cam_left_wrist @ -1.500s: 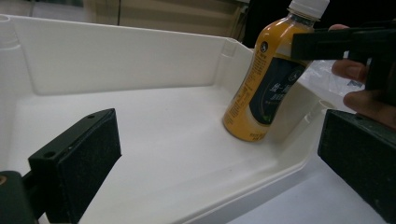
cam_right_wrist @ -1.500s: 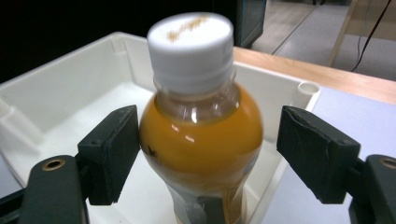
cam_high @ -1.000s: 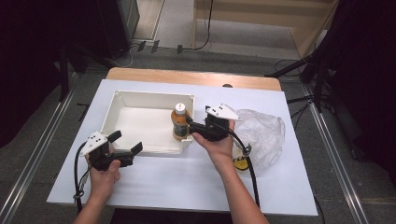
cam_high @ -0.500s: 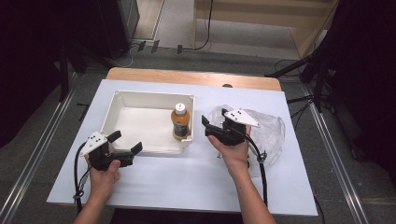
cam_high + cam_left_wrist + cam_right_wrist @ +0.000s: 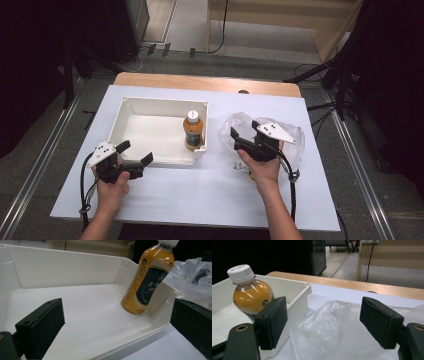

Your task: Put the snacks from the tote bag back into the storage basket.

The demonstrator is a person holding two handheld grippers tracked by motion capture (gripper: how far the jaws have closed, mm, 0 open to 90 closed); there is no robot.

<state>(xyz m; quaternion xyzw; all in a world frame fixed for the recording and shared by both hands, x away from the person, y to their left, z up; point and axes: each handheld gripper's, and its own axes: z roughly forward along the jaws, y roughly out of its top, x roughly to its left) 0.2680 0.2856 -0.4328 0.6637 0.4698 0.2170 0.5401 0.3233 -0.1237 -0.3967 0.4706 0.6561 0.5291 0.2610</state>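
An orange drink bottle (image 5: 193,131) with a white cap stands upright in the near right corner of a white tray (image 5: 150,107). My right gripper (image 5: 245,129) is open to the right of the tray, over a crumpled clear plastic bag (image 5: 295,142). The right gripper view has the bag (image 5: 332,325) between the spread pads of the right gripper (image 5: 323,315), with the bottle (image 5: 249,295) and tray (image 5: 297,290) off to the left. My left gripper (image 5: 135,152) is open at the tray's near left edge. Its own view (image 5: 117,307) looks across the tray (image 5: 65,272) towards the bottle (image 5: 147,282).
The tray and bag lie on a white table top (image 5: 200,195). A wooden edge (image 5: 207,82) runs along its far side. Metal rails (image 5: 35,170) flank the table, and cables lie on the floor beyond. A cable (image 5: 292,190) trails from the right gripper.
My right gripper has moved right, from the bottle in the tray to above the plastic bag. The bottle stays standing in the tray. The left gripper has not moved.
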